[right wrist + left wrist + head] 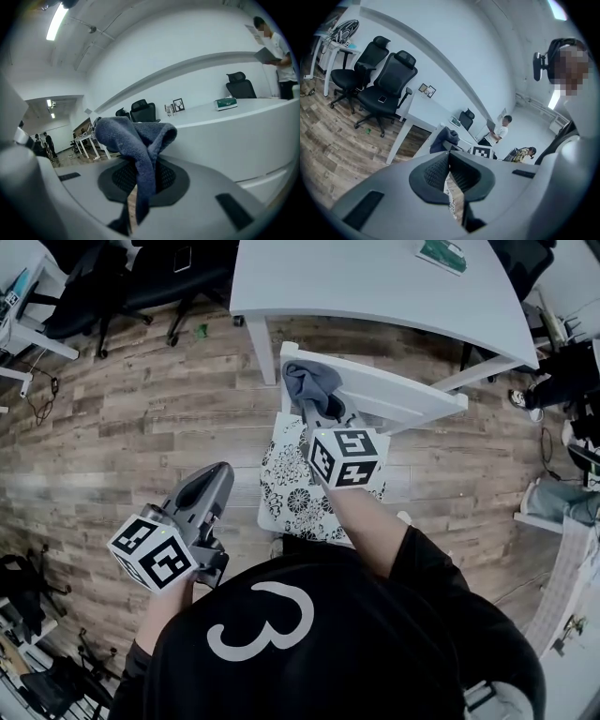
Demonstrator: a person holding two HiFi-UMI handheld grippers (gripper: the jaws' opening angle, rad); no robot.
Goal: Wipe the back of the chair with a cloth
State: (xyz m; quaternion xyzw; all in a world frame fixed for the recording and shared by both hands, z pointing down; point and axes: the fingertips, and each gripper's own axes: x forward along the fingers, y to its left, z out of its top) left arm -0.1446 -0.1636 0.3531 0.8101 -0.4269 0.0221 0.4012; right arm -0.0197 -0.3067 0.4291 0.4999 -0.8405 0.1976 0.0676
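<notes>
Wiping in hand: clamps cloth (312, 382) in right gripper (317, 411) jaws at left end of chair back (403, 399). Holds left gripper (221, 474) jaws together, empty. Next likely calls for sweeping rightward.

Left claw (450, 174) closed; right claw (140, 180) on cloth (131, 133)

grey-blue cloth (312, 382), bunched, at white chair back (396, 399)

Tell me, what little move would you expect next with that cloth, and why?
Probably a sideways slide of the cloth along the top of the chair back, toward its bare far end. The right gripper is shut on the cloth, which sits at one end of the white rail, so most of the rail lies ahead. The left gripper hangs shut and empty, off the chair.
</notes>
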